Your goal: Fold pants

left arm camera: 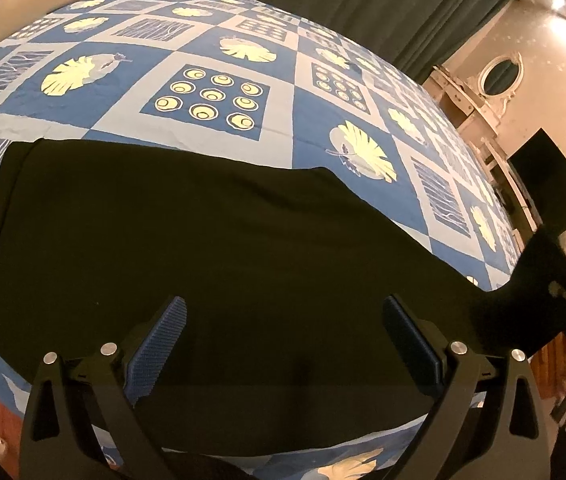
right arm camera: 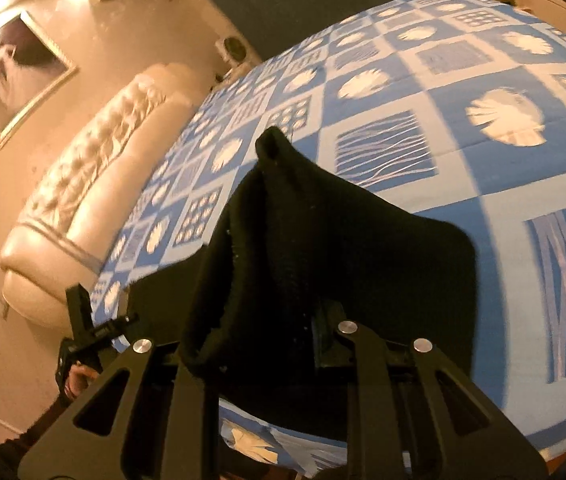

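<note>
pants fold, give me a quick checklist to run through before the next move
1. Right gripper shut on the black pants: ok, fabric is bunched between its fingers.
2. Held end lifted off the bedspread: ok, it rises in the left wrist view.
3. Left gripper free: ok, open above the cloth, gripping nothing.
4. Rest of the pants lying flat: ok.
5. Landing area on the bedspread free: ok.
6. Edges aligned: cannot tell.
</note>
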Demonstrator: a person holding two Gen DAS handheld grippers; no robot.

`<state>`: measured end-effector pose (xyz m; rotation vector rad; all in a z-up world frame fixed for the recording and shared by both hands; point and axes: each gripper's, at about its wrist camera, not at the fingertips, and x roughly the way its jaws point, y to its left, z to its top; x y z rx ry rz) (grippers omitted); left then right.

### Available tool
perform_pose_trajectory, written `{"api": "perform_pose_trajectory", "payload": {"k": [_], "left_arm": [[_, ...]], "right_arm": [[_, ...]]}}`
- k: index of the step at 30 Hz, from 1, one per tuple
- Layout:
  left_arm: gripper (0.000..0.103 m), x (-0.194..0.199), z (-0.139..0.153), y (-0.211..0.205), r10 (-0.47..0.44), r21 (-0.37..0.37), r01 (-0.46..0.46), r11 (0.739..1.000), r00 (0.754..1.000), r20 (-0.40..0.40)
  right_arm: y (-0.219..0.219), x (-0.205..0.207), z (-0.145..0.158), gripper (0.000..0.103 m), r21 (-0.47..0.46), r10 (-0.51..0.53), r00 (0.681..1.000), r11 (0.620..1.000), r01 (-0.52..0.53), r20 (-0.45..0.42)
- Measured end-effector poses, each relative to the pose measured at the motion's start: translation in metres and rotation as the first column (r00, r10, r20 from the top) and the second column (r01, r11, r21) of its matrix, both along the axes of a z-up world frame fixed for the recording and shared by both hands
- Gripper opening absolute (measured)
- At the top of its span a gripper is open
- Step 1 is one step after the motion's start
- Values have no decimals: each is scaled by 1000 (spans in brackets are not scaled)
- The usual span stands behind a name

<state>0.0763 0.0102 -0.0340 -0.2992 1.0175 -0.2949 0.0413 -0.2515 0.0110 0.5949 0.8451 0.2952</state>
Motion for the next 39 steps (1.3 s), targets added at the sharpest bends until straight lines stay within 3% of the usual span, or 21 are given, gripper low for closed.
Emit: {"api": "perform_pose_trajectory", "payload": {"k": [12,22,25,29,32,36,39], "left_arm": [[97,1,1,2,8,-6,-8,1000,1000,1],[97,1,0,1,7,-9,-8,1000,1000,-5],[97,1,-1,1,6,-9,-6,1000,1000,-8],[97,1,-2,1,4,-11,-4,1000,1000,-8],[97,1,-2,1,4,-11,-4,1000,1000,-9],[97,1,-3,1,3,-11,-3,1000,1000,-13],[97,1,-3,2,4,-14,-5,1000,1000,-13]], "right_arm": [[101,29,-56,19,-230,94,989,966,-118,-116],[139,33,-76,20,-248,120,982,957,-153,-144],[149,33,-79,26,-257,123,982,954,-157,-144],[153,30,-81,43,-201,117,985,969,-141,-128],[156,26,-82,62,-104,148,982,982,-160,-113],[156,19,-81,64,20,191,976,982,-190,-105],[140,10,-63,64,126,188,981,975,-181,-50]]}}
